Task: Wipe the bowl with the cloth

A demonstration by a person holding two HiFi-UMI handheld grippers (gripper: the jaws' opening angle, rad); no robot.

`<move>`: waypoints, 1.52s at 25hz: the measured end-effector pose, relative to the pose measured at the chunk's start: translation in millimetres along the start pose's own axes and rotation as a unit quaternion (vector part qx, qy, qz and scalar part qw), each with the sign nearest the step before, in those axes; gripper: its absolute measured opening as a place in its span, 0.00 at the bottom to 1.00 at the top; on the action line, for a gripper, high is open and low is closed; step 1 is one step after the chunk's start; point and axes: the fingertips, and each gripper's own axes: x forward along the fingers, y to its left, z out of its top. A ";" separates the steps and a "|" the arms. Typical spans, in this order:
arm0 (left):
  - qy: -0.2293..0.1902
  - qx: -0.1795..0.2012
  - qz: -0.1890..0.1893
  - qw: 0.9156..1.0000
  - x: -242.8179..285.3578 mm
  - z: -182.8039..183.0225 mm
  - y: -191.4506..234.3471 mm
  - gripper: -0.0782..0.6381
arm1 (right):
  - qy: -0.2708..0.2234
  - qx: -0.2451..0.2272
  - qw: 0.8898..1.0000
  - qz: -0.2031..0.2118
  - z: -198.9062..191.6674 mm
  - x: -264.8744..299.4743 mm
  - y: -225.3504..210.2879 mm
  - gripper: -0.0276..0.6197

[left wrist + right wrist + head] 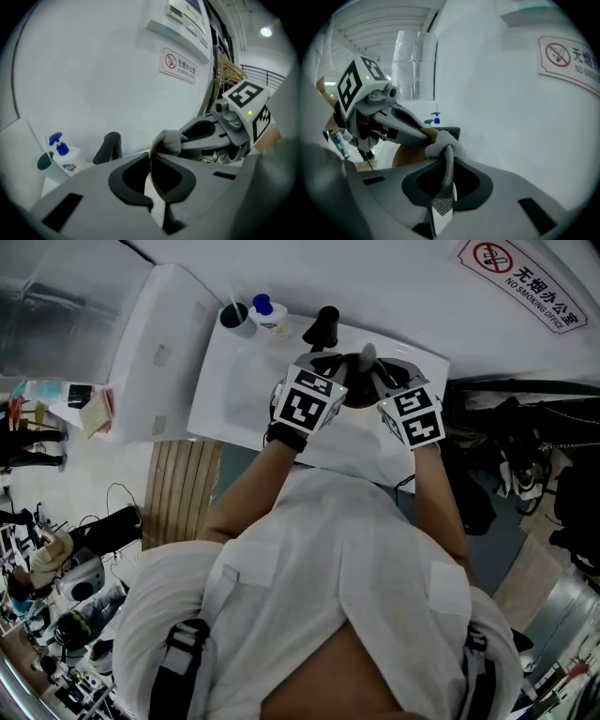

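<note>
Two claws are meeting over the white surface (225, 381), near its front edge. Wiping is looking underway, not finished, as far as I can judge. Left claw (151, 161) is clenching the tan bowl (408, 158) by its rim, apparently lifted. Right claw (448, 164) is gripping the grey cloth (443, 144), bunched against that rim. Wall (375, 277) is sitting close behind. Black faucet-like fitting (322, 326) and soap bottle (268, 315) are crowding the back, with open room toward the person.

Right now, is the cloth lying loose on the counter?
No, the grey cloth is clamped between the jaws of the right gripper, with its bunched end sticking out past them.
</note>
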 end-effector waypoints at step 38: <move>0.007 0.101 0.036 0.994 7.6 24.7 -13.0 0.14 | 0.011 -0.069 0.997 -0.045 9.5 -10.6 -17.2 0.12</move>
